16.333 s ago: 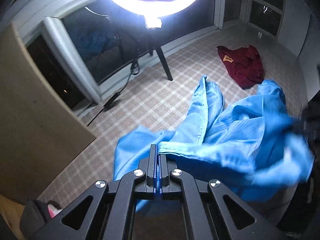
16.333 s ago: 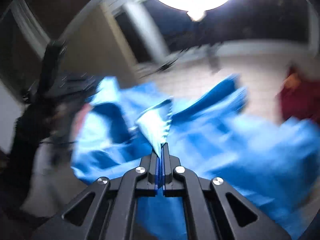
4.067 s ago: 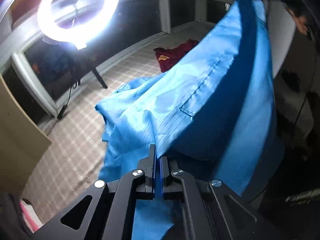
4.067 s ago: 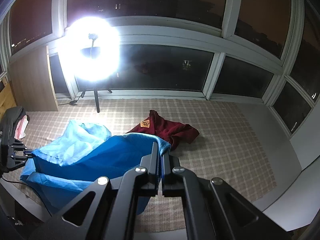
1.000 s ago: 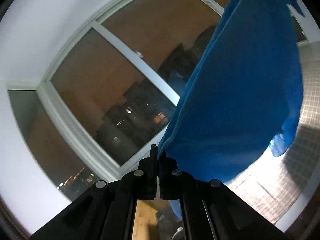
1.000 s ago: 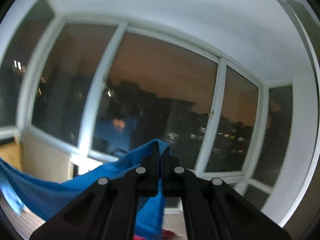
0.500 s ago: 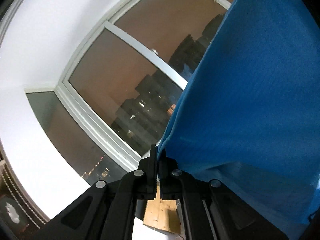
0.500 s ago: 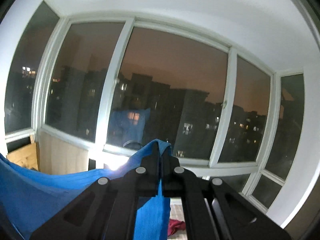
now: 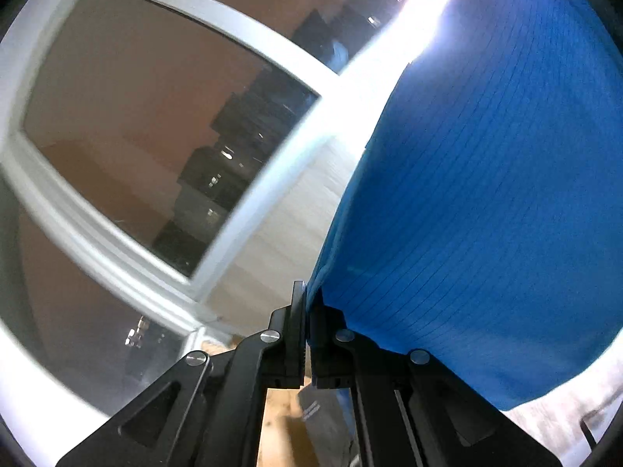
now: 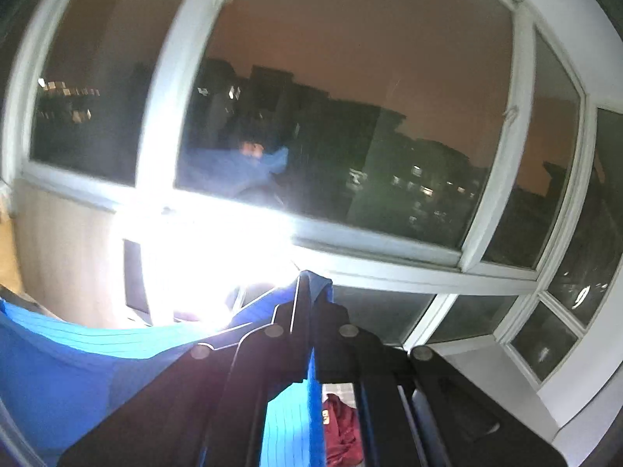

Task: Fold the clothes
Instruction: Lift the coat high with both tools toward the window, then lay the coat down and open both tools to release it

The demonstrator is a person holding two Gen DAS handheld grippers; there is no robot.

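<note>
Left wrist: left tool (image 9: 307, 303) clamps blue garment (image 9: 486, 202); right tool (image 10: 311, 292) clamps same garment's edge.

Black angular left tool (image 9: 306, 303) and right tool (image 10: 311, 292), silver screws.

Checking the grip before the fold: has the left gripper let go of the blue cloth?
No, the left gripper is shut on the blue cloth's edge.

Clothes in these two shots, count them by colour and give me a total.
Blue: 1, the blue garment clamped by the left gripper and the right gripper
Dark red: 1, the red garment low in the right wrist view
Total: 2
</note>
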